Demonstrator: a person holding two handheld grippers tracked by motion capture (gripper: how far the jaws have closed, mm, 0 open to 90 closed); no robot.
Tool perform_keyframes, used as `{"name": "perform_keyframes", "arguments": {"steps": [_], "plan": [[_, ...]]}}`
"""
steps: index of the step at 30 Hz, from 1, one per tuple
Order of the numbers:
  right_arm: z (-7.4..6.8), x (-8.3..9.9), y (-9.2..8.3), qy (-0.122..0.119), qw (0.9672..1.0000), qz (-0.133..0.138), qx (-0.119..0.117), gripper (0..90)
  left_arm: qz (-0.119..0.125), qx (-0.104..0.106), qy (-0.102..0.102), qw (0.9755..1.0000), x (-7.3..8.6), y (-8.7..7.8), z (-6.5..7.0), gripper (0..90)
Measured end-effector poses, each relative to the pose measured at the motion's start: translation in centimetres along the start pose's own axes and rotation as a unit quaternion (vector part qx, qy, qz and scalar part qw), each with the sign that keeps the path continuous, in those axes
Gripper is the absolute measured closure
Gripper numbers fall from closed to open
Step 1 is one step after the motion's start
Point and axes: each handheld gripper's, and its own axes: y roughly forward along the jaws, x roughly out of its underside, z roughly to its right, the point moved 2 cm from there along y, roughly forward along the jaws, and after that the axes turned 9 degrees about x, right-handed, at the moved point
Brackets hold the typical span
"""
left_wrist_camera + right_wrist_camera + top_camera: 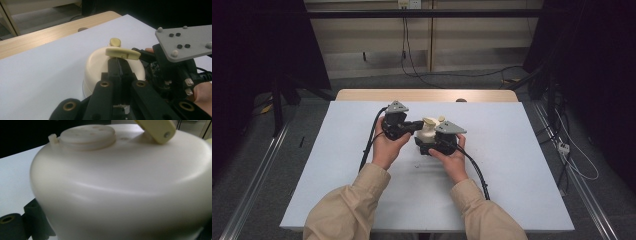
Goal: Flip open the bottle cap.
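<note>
High view shows a cream domed container [428, 131] sitting on the desk [337, 165], held between both claws near the desk's middle. Left claw [417, 125] approaches from the container's left; its jaws are pinched narrow on the yellowish crank handle [122, 53] atop the dome, below the knob [115, 41]. Right claw [434, 145] sits at the container's near right side, pressed close against the body; whether it clamps the wall cannot be told. Recommended practice: keep the right claw bracing the base firmly, turn the handle in an even circle about the lid's centre, and avoid lifting, since the dome could tip.
</note>
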Motion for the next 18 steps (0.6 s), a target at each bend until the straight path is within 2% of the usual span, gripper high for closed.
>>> {"name": "perform_keyframes", "arguments": {"steps": [18], "plan": [[-0.01,0.02,0.02,0.000,1.0000,0.001,0.001,5.5,-0.005,0.003,0.004,1.0000,-0.72,0.30,0.16,90.0]]}}
